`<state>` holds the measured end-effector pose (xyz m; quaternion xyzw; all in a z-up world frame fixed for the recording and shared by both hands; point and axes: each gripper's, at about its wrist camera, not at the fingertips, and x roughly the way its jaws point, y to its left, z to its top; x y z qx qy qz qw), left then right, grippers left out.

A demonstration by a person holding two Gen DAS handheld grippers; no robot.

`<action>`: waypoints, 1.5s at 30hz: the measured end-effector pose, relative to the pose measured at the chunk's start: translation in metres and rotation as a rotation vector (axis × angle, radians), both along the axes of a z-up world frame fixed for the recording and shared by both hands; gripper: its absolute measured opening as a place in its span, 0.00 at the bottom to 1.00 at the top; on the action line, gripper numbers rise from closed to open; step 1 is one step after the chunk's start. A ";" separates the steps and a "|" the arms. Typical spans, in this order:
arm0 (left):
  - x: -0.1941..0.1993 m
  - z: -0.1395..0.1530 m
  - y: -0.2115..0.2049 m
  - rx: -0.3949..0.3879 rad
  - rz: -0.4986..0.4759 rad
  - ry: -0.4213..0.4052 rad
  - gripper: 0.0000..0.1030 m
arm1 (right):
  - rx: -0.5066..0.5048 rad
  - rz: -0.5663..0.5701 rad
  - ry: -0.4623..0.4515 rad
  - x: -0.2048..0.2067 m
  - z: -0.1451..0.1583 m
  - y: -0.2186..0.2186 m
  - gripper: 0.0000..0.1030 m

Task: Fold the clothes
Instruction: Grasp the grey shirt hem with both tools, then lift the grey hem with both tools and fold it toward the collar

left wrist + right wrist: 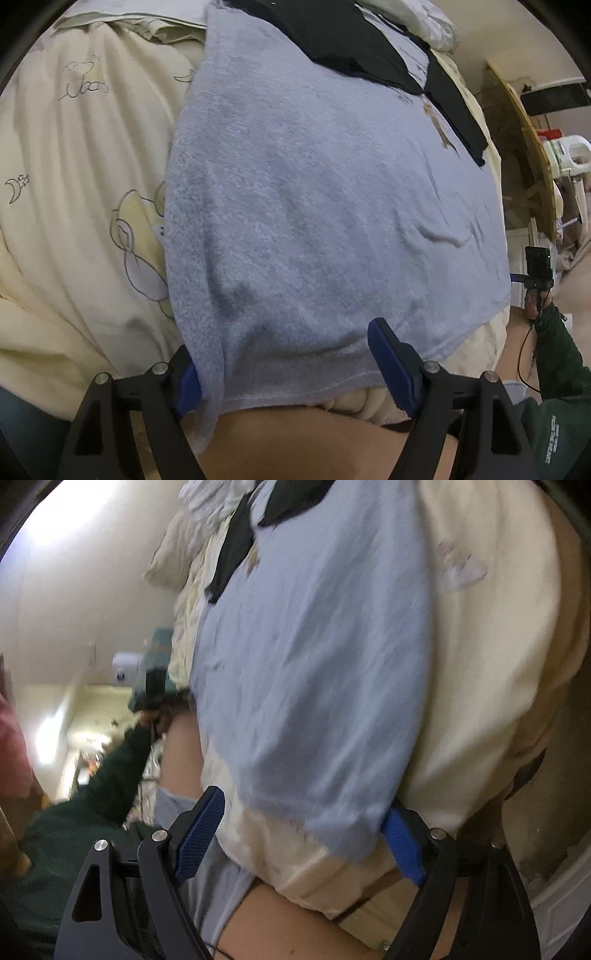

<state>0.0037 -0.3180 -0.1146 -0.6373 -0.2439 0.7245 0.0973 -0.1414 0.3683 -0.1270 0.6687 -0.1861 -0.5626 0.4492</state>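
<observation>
Light blue towel (332, 192) lies spread flat on the cream bedsheet (74, 147), ready for folding. Left gripper (291, 362) jaws apart, straddling its near-left corner (not pinching). Right gripper (306, 842) also wide apart at the near-right corner, nothing clamped.

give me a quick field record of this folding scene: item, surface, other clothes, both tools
item: light blue towel spread flat, near edge hanging over the bed edge
surface: cream printed bedding
other clothes: black garment lying over the towel's far end
left tool: open, towel's near corner between its pads, not pinched
right tool: open, at the towel's other near corner, view blurred
progress: no fold made yet
</observation>
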 end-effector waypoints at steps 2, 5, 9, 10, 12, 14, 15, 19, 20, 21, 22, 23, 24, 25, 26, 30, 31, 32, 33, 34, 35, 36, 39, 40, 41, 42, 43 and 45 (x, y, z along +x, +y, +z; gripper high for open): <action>0.001 0.002 0.003 -0.022 0.004 0.005 0.78 | 0.041 -0.035 0.037 0.004 0.000 -0.001 0.70; 0.001 0.004 0.008 -0.079 0.021 0.012 0.35 | 0.102 -0.085 0.107 0.008 0.008 -0.006 0.32; 0.005 0.018 0.014 -0.199 0.036 0.021 0.07 | 0.173 -0.151 0.220 0.014 0.035 -0.011 0.05; 0.007 0.023 0.016 -0.209 0.033 0.028 0.05 | 0.190 -0.178 0.239 0.014 0.043 -0.009 0.05; 0.009 0.036 0.018 -0.218 0.042 0.053 0.05 | 0.199 -0.232 0.263 0.015 0.059 -0.003 0.04; 0.011 0.057 0.017 -0.214 0.069 0.107 0.05 | 0.189 -0.291 0.280 0.016 0.074 0.005 0.04; 0.012 0.069 0.016 -0.207 0.090 0.138 0.05 | 0.176 -0.318 0.286 0.015 0.083 0.008 0.04; 0.011 0.103 0.009 -0.125 0.184 0.258 0.05 | 0.116 -0.424 0.346 0.012 0.115 0.009 0.04; 0.010 0.107 0.006 -0.096 0.221 0.280 0.05 | 0.099 -0.450 0.358 0.011 0.122 0.008 0.04; 0.008 0.111 0.003 -0.072 0.256 0.299 0.05 | 0.079 -0.482 0.367 0.007 0.127 0.009 0.04; 0.004 0.114 0.000 -0.054 0.291 0.314 0.05 | 0.056 -0.514 0.376 0.003 0.131 0.010 0.04; 0.000 0.115 -0.002 -0.032 0.330 0.328 0.05 | 0.023 -0.552 0.382 -0.003 0.137 0.012 0.04; -0.004 0.115 -0.005 -0.003 0.375 0.341 0.05 | -0.008 -0.591 0.386 -0.009 0.141 0.010 0.04; -0.008 0.116 -0.008 0.022 0.414 0.354 0.05 | -0.038 -0.631 0.392 -0.014 0.146 0.007 0.04; -0.009 0.118 -0.013 0.042 0.444 0.371 0.05 | -0.063 -0.665 0.404 -0.021 0.152 0.003 0.04; -0.021 0.135 -0.038 0.114 0.568 0.465 0.05 | -0.120 -0.766 0.447 -0.049 0.177 -0.004 0.04; -0.027 0.140 -0.044 0.125 0.597 0.489 0.05 | -0.114 -0.789 0.465 -0.059 0.184 -0.007 0.04; -0.033 0.145 -0.050 0.137 0.625 0.513 0.05 | -0.108 -0.813 0.484 -0.068 0.192 -0.010 0.04; -0.041 0.149 -0.055 0.143 0.644 0.530 0.05 | -0.100 -0.837 0.501 -0.078 0.200 -0.013 0.04; -0.052 0.153 -0.061 0.140 0.651 0.539 0.05 | -0.084 -0.863 0.513 -0.089 0.205 -0.017 0.04; -0.062 0.157 -0.066 0.137 0.658 0.548 0.05 | -0.066 -0.889 0.526 -0.100 0.210 -0.022 0.04; -0.073 0.160 -0.071 0.137 0.665 0.558 0.05 | -0.040 -0.905 0.545 -0.111 0.215 -0.029 0.04; -0.106 0.168 -0.089 0.127 0.668 0.573 0.05 | 0.036 -0.936 0.618 -0.143 0.231 -0.050 0.04; -0.119 0.168 -0.095 0.124 0.663 0.569 0.05 | 0.058 -0.949 0.643 -0.154 0.235 -0.059 0.04; -0.132 0.167 -0.100 0.114 0.655 0.563 0.05 | 0.080 -0.963 0.666 -0.164 0.239 -0.067 0.04; -0.145 0.166 -0.103 0.099 0.640 0.554 0.05 | 0.097 -0.976 0.682 -0.172 0.241 -0.072 0.04; -0.159 0.166 -0.106 0.079 0.622 0.547 0.05 | 0.116 -0.989 0.698 -0.181 0.243 -0.077 0.04; -0.186 0.166 -0.110 0.047 0.582 0.543 0.05 | 0.159 -1.008 0.723 -0.201 0.244 -0.087 0.04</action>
